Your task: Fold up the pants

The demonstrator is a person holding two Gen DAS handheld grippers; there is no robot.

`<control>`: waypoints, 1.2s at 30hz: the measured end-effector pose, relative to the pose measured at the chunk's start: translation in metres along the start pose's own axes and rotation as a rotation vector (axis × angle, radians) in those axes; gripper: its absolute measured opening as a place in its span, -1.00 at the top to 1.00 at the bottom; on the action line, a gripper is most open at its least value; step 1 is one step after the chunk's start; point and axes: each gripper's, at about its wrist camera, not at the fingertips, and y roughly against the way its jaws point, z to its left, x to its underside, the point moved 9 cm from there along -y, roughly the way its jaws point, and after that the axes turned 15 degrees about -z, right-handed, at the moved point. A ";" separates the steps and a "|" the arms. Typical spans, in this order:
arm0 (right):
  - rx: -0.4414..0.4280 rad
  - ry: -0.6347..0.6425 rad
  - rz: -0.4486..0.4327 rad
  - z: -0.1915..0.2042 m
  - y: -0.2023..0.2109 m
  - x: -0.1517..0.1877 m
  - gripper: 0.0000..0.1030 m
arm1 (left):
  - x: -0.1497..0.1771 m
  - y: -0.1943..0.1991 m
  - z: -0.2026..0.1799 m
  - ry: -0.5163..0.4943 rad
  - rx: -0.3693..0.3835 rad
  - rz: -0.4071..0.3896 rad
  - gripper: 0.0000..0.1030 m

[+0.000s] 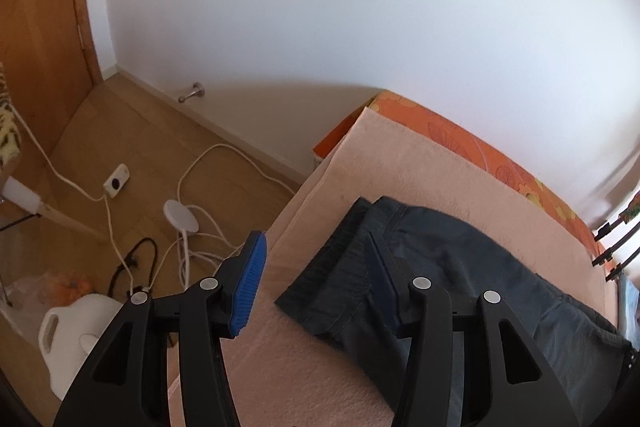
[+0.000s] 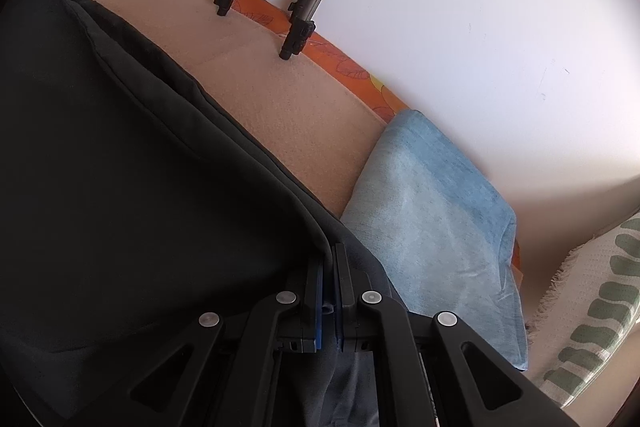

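Observation:
Dark grey pants point(image 1: 460, 267) lie on a pale pink blanket point(image 1: 400, 155) that covers the bed. In the left wrist view their elastic waistband end is nearest. My left gripper point(image 1: 316, 267) hovers open above that end. Its right finger is over the fabric and its left finger hangs over the blanket edge; the pads press on nothing. In the right wrist view the pants point(image 2: 140, 167) fill the left half as a dark folded mass. My right gripper point(image 2: 329, 263) is shut on a bunched edge of them, and the cloth runs up from between the pads.
A folded light blue cloth point(image 2: 432, 207) and a green-patterned white cloth point(image 2: 600, 307) lie to the right. Metal tube legs point(image 2: 296, 35) stand on the blanket by the wall. Left of the bed, white cables point(image 1: 192, 227) and a white jug point(image 1: 80, 327) are on the wood floor.

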 end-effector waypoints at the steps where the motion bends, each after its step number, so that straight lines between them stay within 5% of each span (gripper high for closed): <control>1: 0.001 -0.008 -0.003 -0.002 -0.001 -0.003 0.98 | 0.004 0.003 0.000 -0.011 -0.008 -0.001 0.04; 4: -0.012 -0.026 0.016 -0.004 -0.005 -0.009 0.98 | 0.005 0.011 -0.017 -0.036 0.018 -0.008 0.04; 6: -0.029 -0.060 0.025 -0.008 -0.003 -0.008 0.70 | 0.004 0.017 -0.038 -0.068 0.051 -0.016 0.04; 8: -0.033 -0.120 0.001 -0.019 0.005 -0.009 0.12 | 0.003 0.027 -0.065 -0.132 0.084 -0.032 0.03; 14: -0.071 -0.286 -0.085 -0.050 0.054 0.002 -0.10 | 0.028 0.058 -0.182 -0.299 0.281 -0.019 0.03; 25: -0.142 -0.347 -0.175 -0.060 0.175 0.087 -0.17 | 0.145 0.119 -0.357 -0.544 0.620 0.117 0.03; 36: -0.244 -0.101 -0.117 0.006 0.192 0.161 -0.25 | 0.206 0.146 -0.400 -0.603 0.683 0.217 0.04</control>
